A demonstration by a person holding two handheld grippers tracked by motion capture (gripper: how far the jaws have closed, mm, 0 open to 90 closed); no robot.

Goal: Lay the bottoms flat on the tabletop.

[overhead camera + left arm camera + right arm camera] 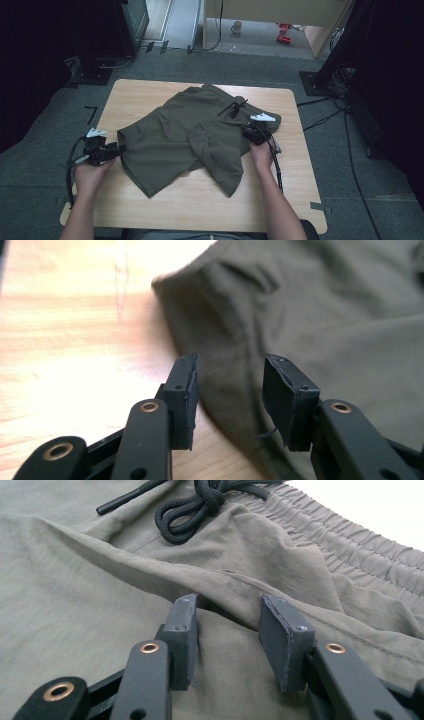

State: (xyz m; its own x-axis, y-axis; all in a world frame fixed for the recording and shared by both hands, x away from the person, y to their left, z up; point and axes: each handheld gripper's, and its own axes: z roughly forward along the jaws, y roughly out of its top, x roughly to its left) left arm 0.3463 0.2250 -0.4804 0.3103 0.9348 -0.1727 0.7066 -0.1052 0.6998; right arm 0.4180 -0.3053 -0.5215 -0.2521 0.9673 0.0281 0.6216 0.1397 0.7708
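Olive shorts (190, 140) lie between our parted claws: left claw (227, 390) at a leg hem, right claw (225, 630) near the drawstring (195, 505).

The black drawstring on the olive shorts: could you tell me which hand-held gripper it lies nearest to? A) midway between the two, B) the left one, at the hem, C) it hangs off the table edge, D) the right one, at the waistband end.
D: the black drawstring lies knotted on the olive shorts just beyond the open right hand-held gripper, beside the elastic waistband, while the left hand-held gripper faces the hem at the opposite side.
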